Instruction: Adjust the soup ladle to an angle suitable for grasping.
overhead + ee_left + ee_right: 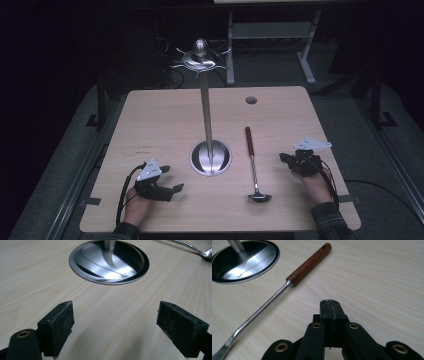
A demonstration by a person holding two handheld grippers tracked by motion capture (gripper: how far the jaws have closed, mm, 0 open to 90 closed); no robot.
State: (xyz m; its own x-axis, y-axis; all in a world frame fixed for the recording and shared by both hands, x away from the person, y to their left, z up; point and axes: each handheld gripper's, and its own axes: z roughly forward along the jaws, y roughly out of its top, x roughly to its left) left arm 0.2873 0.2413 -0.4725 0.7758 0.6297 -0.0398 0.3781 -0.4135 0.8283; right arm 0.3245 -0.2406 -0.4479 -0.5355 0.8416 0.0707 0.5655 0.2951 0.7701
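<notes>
The ladle point(254, 167) is left flat on the counter point(150, 125), not yet hung on the stand point(207, 115). The right tool point(331, 305) is closed empty; the left tool point(115, 327) is held open.

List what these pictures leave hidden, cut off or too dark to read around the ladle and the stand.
- Ladle: bowl cut off by the right gripper view's bottom-left edge.
- Stand: pole and hooked top cut off by the left gripper view's top edge.
- Floor past the table: too dark in the high view.
</notes>
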